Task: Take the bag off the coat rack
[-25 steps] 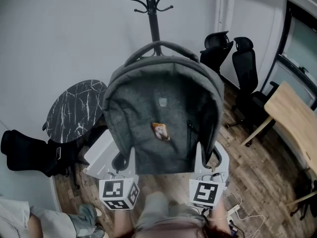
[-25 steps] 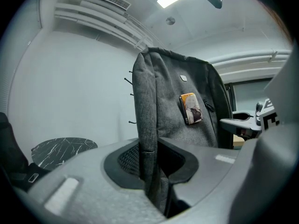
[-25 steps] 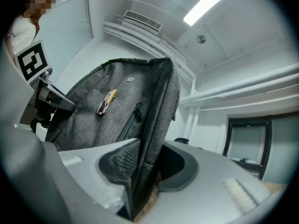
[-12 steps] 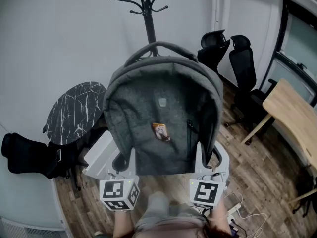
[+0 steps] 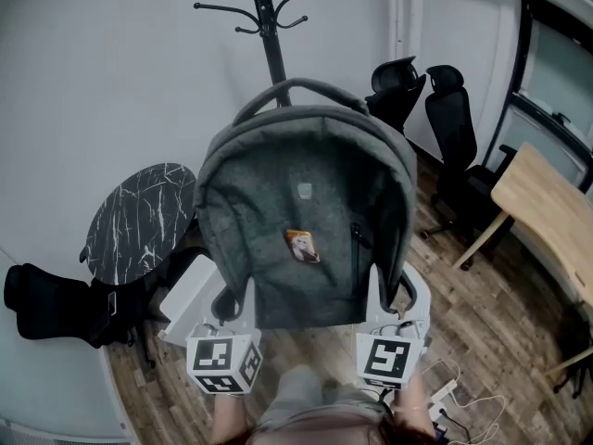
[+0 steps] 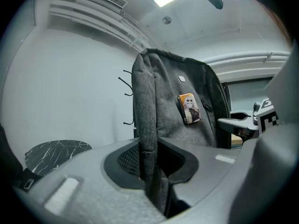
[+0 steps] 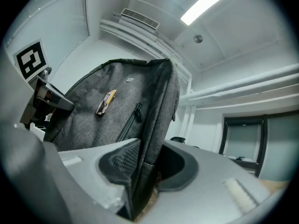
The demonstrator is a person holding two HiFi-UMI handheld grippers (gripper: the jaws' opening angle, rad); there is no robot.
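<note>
**Grey bag pinched between both grippers, in front of the coat rack**

Compared with one second before, the coat rack (image 5: 271, 40) stands higher and further left in the head view, and the person at the near left corner is gone. The bag (image 5: 306, 202) keeps its place. The left gripper (image 5: 235, 302) is closed on the bag's left edge and the right gripper (image 5: 393, 293) on its right edge. The bag is upright, nearer than the rack's pole. Its front carries a small orange badge (image 5: 302, 246) with a pictured figure. The grey label (image 5: 304, 190) above it is too small to read.
</note>
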